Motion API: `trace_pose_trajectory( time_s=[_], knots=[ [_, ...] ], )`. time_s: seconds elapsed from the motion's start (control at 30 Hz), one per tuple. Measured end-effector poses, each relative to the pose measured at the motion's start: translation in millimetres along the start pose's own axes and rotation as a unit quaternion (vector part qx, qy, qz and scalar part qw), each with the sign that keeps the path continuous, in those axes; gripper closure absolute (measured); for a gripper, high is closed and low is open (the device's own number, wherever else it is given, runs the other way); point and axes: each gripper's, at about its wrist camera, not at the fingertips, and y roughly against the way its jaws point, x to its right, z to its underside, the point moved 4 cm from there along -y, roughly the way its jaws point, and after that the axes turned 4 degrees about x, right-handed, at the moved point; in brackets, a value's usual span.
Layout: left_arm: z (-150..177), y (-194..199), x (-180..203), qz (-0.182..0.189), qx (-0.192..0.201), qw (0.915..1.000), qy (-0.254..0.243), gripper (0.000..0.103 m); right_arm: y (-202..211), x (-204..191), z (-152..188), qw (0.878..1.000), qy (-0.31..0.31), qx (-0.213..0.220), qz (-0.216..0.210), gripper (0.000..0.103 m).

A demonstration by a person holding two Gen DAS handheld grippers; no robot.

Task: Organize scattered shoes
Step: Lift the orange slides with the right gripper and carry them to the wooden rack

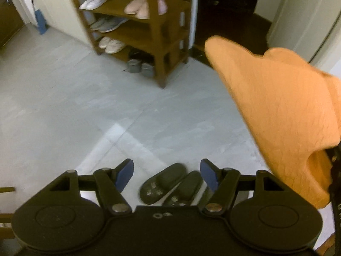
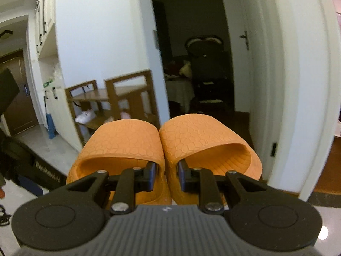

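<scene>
My right gripper (image 2: 166,173) is shut on a pair of orange slippers (image 2: 132,147), pinching their inner sides together and holding them up in the air. The same orange slippers (image 1: 277,111) fill the right of the left wrist view. My left gripper (image 1: 166,173) is open and empty, high above a pair of dark slippers (image 1: 170,184) lying side by side on the grey floor. A brown wooden shoe rack (image 1: 162,32) stands ahead; it also shows in the right wrist view (image 2: 119,100).
The rack holds white sneakers (image 1: 93,1), pink slippers (image 1: 138,7), grey sneakers (image 1: 108,23), pale sneakers (image 1: 110,44) and grey shoes (image 1: 138,65) at the bottom. A dark doorway (image 2: 196,64) opens right of the rack. White cabinets (image 1: 55,10) stand to its left.
</scene>
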Motion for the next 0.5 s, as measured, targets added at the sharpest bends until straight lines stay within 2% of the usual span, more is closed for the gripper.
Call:
trace_pose_trajectory(
  time_s=[0.1, 0.3, 0.5],
  knots=[
    [-26, 11, -39, -0.006, -0.008, 0.9999, 0.01, 0.034, -7, -50, -36, 1.0, -0.007, 0.007, -0.016, 0.079],
    [-90, 19, -109, -0.021, -0.002, 0.999, 0.041, 0.034, -44, -114, -85, 0.998, 0.01, 0.018, -0.053, 0.079],
    [-165, 16, -174, -0.038, 0.007, 0.9985, 0.039, 0.034, -115, -191, -137, 0.996, -0.008, 0.038, -0.079, 0.078]
  ],
)
